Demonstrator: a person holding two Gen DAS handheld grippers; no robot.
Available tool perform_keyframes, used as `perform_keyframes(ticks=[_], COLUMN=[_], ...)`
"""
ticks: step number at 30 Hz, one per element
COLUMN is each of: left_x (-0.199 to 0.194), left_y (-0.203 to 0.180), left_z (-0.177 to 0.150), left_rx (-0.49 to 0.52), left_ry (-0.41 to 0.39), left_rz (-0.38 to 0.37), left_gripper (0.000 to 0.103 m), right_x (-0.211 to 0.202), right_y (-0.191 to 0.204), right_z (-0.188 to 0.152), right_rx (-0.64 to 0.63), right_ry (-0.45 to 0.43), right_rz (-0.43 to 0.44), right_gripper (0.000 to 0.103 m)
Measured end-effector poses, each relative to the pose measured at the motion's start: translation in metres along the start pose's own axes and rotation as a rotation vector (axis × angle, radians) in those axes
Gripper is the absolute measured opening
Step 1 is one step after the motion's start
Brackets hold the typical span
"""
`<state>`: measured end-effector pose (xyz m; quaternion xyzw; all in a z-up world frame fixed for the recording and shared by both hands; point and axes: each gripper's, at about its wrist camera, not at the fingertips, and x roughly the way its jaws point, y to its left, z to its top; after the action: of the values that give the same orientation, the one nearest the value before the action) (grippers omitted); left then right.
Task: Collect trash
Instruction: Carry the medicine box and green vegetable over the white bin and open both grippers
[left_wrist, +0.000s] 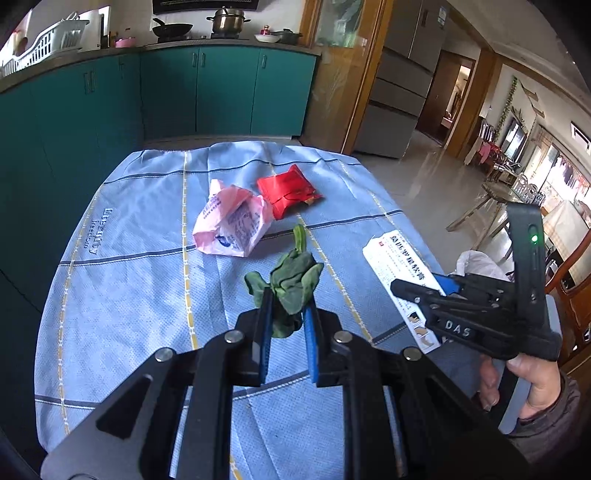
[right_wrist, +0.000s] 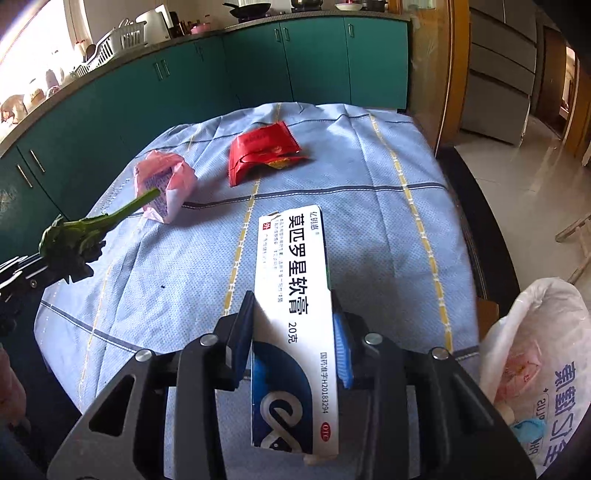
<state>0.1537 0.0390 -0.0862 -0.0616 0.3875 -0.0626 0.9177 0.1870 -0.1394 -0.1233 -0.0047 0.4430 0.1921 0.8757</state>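
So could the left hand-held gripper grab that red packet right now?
Probably not yet. The left hand-held gripper is already shut on the wilted green leaf. The path over the cloth to the red packet looks free, but it would need to drop the leaf first.

A home kitchen is shown. Teal cabinets (left_wrist: 225, 88) are seen under a counter (left_wrist: 229, 43), on which a wok (left_wrist: 172, 28), a steel pot (left_wrist: 225, 18) and a dish rack (left_wrist: 48, 46) are set. Right of the cabinets, a grey fridge (left_wrist: 402, 81) is seen beyond a wooden door frame (left_wrist: 364, 74). In front of the cabinets, a table is covered by a blue checked cloth (left_wrist: 140, 266).
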Motion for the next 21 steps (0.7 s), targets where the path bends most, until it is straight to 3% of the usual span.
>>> perform_keyframes(ticks=[12,21], left_x=[0.0,0.012], left_y=[-0.032,-0.07], left_z=[-0.007,-0.007], left_rx=[0.063,0.131], left_ry=[0.016,0.037], left_rz=[-0.022,-0.05], left_gripper=[0.017,0.017], right_x=[-0.039,-0.074], right_y=[-0.033,-0.104], right_z=[-0.013,-0.033], right_rx=[0.087,0.244], right_ry=[-0.068,-0.139], right_rz=[0.008,-0.082], right_gripper=[0.038,0.038])
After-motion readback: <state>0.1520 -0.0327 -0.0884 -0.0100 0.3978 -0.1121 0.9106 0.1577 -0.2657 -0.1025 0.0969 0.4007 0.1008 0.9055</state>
